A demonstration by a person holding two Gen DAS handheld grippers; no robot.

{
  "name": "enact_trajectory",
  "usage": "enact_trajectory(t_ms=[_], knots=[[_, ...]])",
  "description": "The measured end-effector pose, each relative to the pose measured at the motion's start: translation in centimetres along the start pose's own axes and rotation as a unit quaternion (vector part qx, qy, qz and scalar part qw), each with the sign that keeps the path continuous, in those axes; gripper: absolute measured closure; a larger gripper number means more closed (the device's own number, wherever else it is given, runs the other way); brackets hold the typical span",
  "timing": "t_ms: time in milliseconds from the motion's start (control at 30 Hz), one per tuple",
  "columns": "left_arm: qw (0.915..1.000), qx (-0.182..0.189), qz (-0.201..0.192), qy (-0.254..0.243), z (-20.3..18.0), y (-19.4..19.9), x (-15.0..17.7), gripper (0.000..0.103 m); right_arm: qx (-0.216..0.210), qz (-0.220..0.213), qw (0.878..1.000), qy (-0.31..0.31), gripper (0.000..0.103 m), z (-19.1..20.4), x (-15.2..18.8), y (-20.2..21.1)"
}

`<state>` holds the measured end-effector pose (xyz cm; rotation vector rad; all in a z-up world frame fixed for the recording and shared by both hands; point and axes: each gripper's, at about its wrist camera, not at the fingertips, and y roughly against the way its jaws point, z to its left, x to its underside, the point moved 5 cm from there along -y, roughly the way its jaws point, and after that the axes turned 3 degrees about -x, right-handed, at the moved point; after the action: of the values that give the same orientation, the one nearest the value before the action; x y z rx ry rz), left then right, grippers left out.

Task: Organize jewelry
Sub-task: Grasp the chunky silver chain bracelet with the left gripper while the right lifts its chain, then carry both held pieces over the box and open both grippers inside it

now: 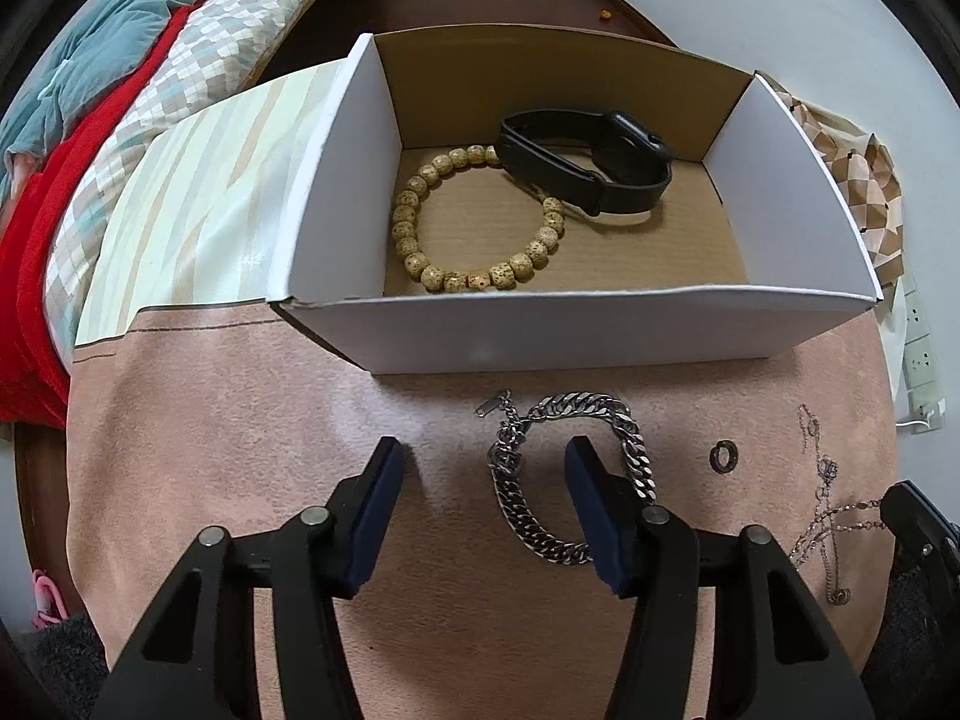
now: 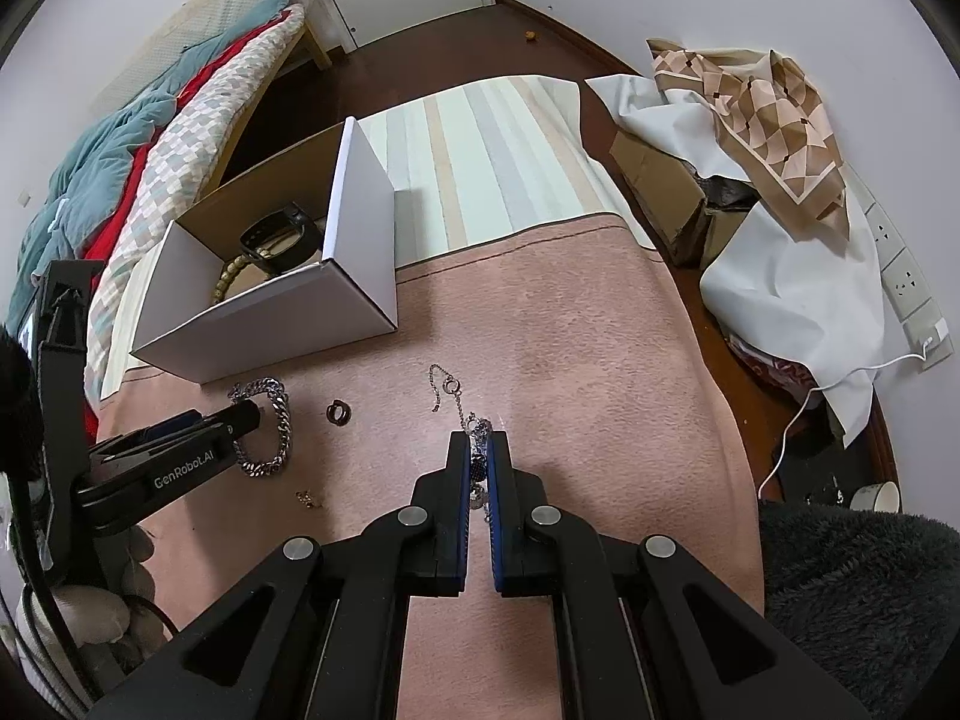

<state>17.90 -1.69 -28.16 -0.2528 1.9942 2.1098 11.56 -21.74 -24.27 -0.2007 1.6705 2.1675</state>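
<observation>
An open white box [image 1: 600, 330] holds a beaded bracelet [image 1: 474, 222] and a black watch [image 1: 588, 162]; the box also shows in the right wrist view [image 2: 360, 204]. A heavy silver chain bracelet [image 1: 630, 438] lies on the pink mat in front of the box. My left gripper [image 1: 483, 462] is open, low over the mat, its right finger inside the chain's loop. A dark ring [image 1: 723, 456] lies to the right. My right gripper [image 2: 479, 447] is shut on a thin silver necklace [image 2: 447, 390], whose free end trails on the mat.
A small gold piece [image 2: 307, 499] lies on the mat near the left gripper [image 2: 198, 426]. A bed with blankets [image 2: 120, 168] is at the left. Cardboard boxes under cloth [image 2: 750, 138] and a power strip [image 2: 906, 282] are at the right.
</observation>
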Motion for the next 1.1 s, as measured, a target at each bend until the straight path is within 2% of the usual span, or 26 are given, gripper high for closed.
enact_trajectory(t_ms=[33,100,133,167,433,667,900,1100], knots=[[1.0000,0.001,-0.002,-0.002,-0.1,0.0,0.0,0.062,0.000,0.000,1.000,-0.001,0.098,-0.1,0.0,0.0],[0.9999,0.006,-0.005,-0.010,-0.3,0.2,-0.1,0.090,0.000,-0.001,1.000,-0.004,0.098,-0.1,-0.1,0.0],[0.9999,0.011,-0.003,-0.011,-0.7,0.2,-0.3,0.095,0.000,-0.001,1.000,-0.005,0.098,-0.2,-0.1,0.1],[0.9997,0.022,0.000,-0.007,-0.8,0.3,-0.3,0.096,-0.001,-0.002,1.000,-0.006,0.098,-0.2,-0.1,0.1],[0.9990,0.041,-0.018,-0.003,-0.6,2.2,-0.2,0.096,-0.011,-0.013,1.000,-0.005,0.098,0.4,-0.7,0.9],[0.9969,0.064,-0.044,-0.014,-0.1,5.7,-0.2,0.096,-0.027,-0.027,0.999,-0.004,0.098,1.2,-1.3,2.4],[0.9936,0.091,-0.061,-0.028,0.6,9.0,-0.5,0.096,-0.056,-0.048,0.997,0.000,0.098,2.6,-2.6,4.5],[0.9901,0.106,-0.087,-0.030,0.3,12.5,-2.5,0.096,-0.089,-0.072,0.993,0.020,0.098,5.0,-5.2,7.1]])
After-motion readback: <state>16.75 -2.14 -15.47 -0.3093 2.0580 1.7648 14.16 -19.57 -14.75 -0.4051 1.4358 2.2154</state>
